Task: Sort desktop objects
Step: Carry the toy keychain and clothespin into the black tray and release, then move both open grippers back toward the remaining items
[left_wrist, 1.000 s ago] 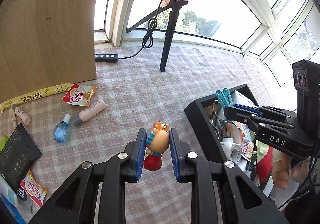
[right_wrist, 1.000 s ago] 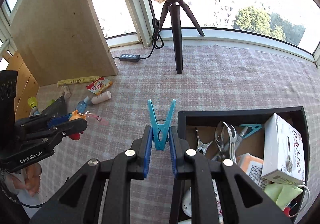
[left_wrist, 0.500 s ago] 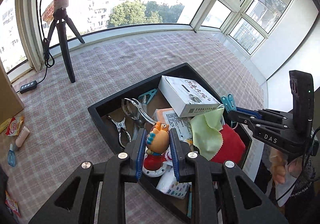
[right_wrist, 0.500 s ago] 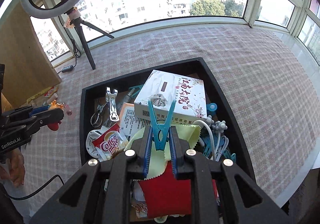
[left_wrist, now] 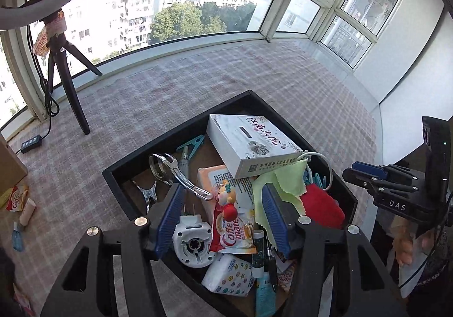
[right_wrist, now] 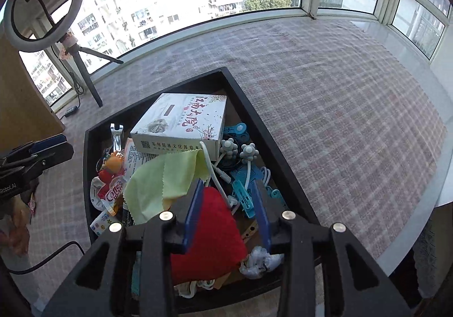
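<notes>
I see the table [left_wrist: 283,82] covered in a pale pink and grey checked cloth, running up to the window sills. A black tray [left_wrist: 266,107] sits directly on it, crammed full. To the tray's left in my left wrist view, a black tripod [left_wrist: 70,84] stands on the cloth near the window, with a small black remote [left_wrist: 31,143] on a cable beside it. At the far left edge lie a creamer sachet [left_wrist: 15,198], a small pink tube [left_wrist: 27,210] and a little blue bottle [left_wrist: 17,239], close together.
</notes>
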A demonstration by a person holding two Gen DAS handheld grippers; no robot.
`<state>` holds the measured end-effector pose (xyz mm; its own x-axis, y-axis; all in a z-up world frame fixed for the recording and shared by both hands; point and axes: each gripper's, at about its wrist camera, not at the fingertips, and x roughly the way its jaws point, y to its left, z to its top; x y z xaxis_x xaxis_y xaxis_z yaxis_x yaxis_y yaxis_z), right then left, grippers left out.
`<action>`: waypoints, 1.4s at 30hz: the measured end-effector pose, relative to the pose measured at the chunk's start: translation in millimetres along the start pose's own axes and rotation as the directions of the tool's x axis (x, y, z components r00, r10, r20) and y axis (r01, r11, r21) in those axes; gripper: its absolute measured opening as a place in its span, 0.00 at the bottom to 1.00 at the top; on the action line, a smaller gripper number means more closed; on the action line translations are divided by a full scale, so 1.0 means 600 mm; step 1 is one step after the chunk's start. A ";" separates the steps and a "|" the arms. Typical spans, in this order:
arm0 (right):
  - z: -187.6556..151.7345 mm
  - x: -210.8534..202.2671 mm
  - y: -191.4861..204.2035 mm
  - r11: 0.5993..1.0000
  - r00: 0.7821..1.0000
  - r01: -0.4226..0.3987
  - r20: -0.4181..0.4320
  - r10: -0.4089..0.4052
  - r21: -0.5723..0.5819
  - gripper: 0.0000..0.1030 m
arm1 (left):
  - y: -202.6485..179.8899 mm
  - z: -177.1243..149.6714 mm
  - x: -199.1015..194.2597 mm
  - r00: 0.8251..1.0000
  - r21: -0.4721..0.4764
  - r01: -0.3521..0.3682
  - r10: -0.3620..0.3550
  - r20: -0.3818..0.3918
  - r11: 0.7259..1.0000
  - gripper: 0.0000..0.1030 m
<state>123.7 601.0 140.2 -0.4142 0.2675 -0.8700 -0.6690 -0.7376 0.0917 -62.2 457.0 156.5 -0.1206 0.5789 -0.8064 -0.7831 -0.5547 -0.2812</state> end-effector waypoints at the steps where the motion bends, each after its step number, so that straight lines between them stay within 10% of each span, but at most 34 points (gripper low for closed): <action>1: 0.001 -0.001 0.001 1.000 1.000 -0.004 0.001 0.004 0.000 0.34 | 0.004 0.000 -0.001 1.000 -0.004 0.000 0.000 -0.006 1.000 0.52; 25: 0.022 0.038 0.208 0.964 0.990 -0.140 -0.037 0.135 -0.226 0.34 | 0.204 -0.080 -0.090 0.985 -0.208 -0.161 0.171 0.032 0.965 0.52; 42: 0.035 0.152 0.540 0.750 0.943 -0.331 -0.182 0.278 -0.572 0.34 | 0.466 -0.215 -0.135 0.942 -0.433 -0.323 0.332 -0.057 0.842 0.52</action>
<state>-144.0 399.7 100.7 -0.4647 -0.0655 -0.8830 -0.0118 -0.9967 0.0802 -192.4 178.1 75.9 -0.3385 0.3271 -0.8823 -0.3561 -0.9124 -0.2016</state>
